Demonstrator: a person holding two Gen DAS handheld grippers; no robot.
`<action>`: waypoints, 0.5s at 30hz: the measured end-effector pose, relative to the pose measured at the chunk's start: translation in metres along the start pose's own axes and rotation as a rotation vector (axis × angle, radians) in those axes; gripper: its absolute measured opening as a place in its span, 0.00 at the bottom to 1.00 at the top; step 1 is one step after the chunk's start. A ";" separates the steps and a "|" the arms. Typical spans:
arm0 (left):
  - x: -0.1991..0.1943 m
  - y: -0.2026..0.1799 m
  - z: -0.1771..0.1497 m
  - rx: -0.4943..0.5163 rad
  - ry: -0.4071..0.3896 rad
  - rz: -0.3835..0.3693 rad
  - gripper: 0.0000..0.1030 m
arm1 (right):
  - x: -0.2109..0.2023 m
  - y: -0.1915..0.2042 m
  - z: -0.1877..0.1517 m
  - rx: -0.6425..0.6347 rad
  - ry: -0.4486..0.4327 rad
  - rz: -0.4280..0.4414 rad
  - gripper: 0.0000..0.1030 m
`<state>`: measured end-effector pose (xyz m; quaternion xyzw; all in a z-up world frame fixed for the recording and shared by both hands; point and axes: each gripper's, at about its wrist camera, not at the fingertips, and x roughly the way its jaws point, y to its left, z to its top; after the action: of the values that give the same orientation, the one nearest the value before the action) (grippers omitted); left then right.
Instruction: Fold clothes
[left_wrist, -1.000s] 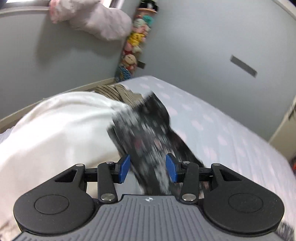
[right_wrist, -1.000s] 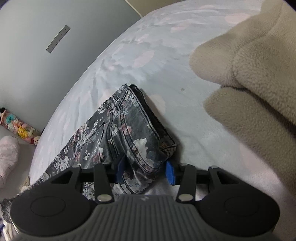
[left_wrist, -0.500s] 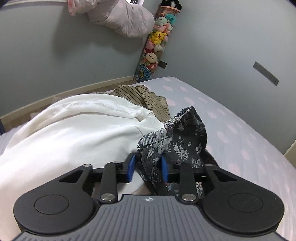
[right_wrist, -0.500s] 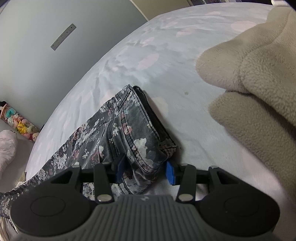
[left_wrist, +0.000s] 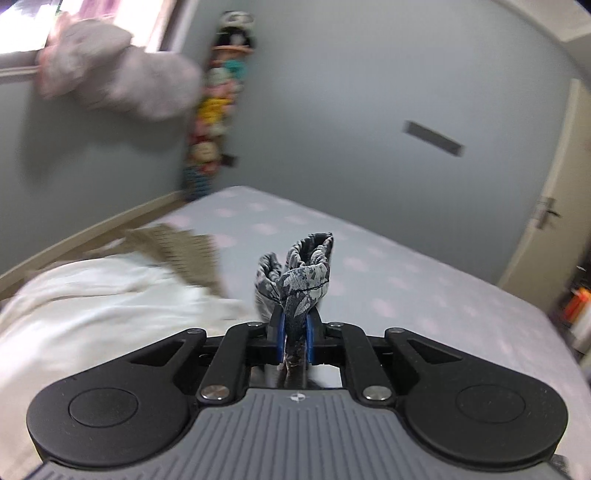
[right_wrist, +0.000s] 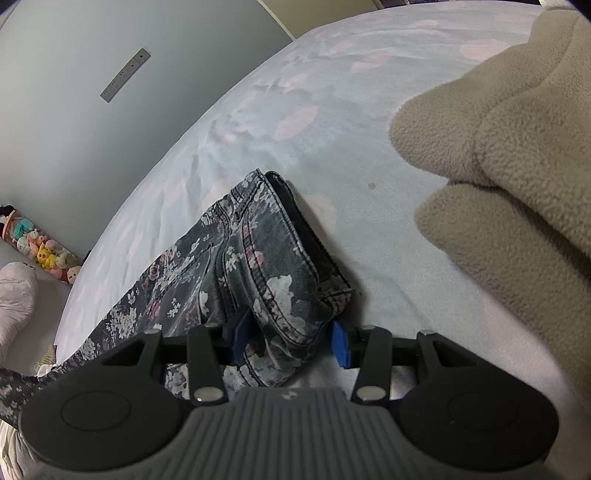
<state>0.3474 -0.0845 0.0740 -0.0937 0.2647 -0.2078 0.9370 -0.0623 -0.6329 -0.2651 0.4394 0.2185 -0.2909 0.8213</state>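
Dark floral jeans (right_wrist: 255, 266) lie on the pale bedsheet (right_wrist: 332, 122), waistband toward the right wrist view's centre, legs running off to the lower left. My right gripper (right_wrist: 290, 338) is open, its blue pads on either side of the waistband. My left gripper (left_wrist: 295, 332) is shut on the bunched hem of the floral jeans (left_wrist: 303, 277) and holds it up above the bed.
A beige fleece garment (right_wrist: 517, 166) lies at the right. A white garment (left_wrist: 92, 306) and a striped one (left_wrist: 177, 251) lie at the left of the bed. A hanging holder of plush toys (left_wrist: 218, 122) and a pink cushion (left_wrist: 110, 81) are by the wall. A door (left_wrist: 546, 210) is at the right.
My left gripper has closed on the jeans hem and lifted it, and its view has swung up and right. The right gripper has stayed open around the waistband.
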 end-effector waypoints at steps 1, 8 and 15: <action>-0.003 -0.015 0.000 0.010 0.006 -0.024 0.08 | 0.000 0.000 0.000 0.002 0.002 0.001 0.47; -0.002 -0.117 -0.029 0.046 0.082 -0.201 0.08 | -0.002 -0.001 0.001 0.000 0.011 0.006 0.47; 0.023 -0.186 -0.099 0.052 0.210 -0.331 0.08 | -0.001 0.000 0.004 -0.008 0.020 0.006 0.47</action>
<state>0.2490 -0.2683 0.0330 -0.0893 0.3365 -0.3743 0.8595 -0.0632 -0.6358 -0.2626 0.4396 0.2266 -0.2831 0.8217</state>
